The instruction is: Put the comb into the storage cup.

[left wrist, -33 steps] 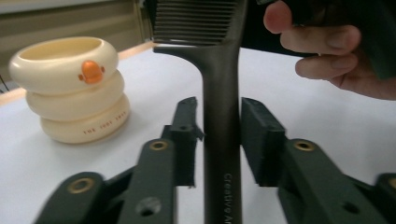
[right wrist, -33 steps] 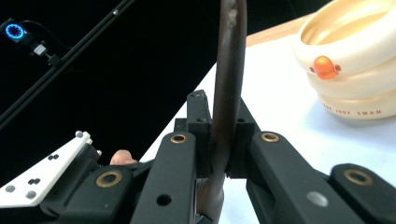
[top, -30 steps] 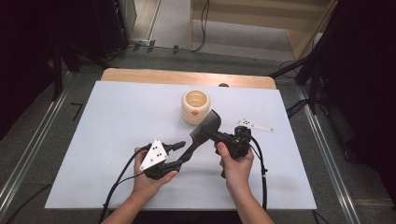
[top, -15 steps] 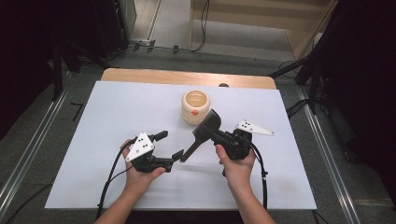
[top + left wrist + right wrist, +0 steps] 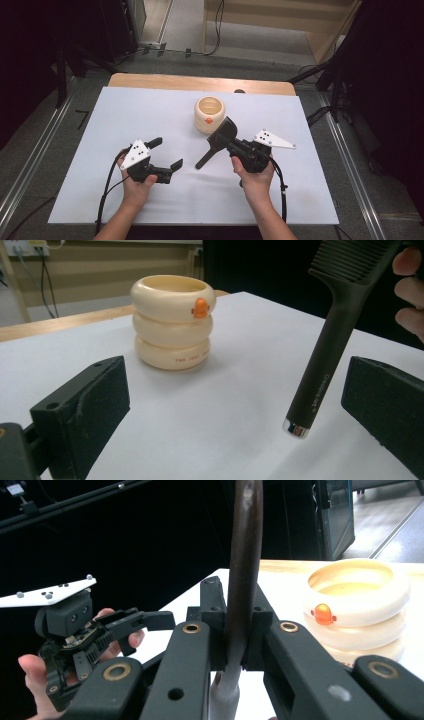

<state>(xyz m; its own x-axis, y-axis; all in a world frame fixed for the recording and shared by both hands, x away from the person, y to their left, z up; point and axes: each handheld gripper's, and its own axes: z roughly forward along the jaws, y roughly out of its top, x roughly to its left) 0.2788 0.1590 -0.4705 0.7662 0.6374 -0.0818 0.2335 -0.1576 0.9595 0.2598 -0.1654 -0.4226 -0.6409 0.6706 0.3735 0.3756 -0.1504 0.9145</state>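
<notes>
Comb (image 5: 216,143) first, from the high view: it is a dark, long-handled thing pinched in my right tool (image 5: 235,145), its toothed head up beside the cream ring-stacked pot (image 5: 209,114), its handle slanting down toward the white bench (image 5: 90,200) with the tip near the surface; my left tool (image 5: 166,154) sits well apart to the left, its jaws having just been opening, spread wide with nothing between them.

Left gripper view: the handle (image 5: 320,370) hangs tilted between my two spread jaws without touching either; it looks like rigid moulded plastic with a matt finish and a small shiny cap at the end; I judge it light, stiff and not fragile, though the smooth round handle could twist in a narrow pinch; the mid-handle, above the cap, seems the best spot for a second hold, never the fine teeth.

Right gripper view: my right tool is pressed together on the comb (image 5: 244,570), which rises straight up between the jaws; the pot (image 5: 357,607) stands just to the right; my left tool (image 5: 150,620) shows farther off, empty.
</notes>
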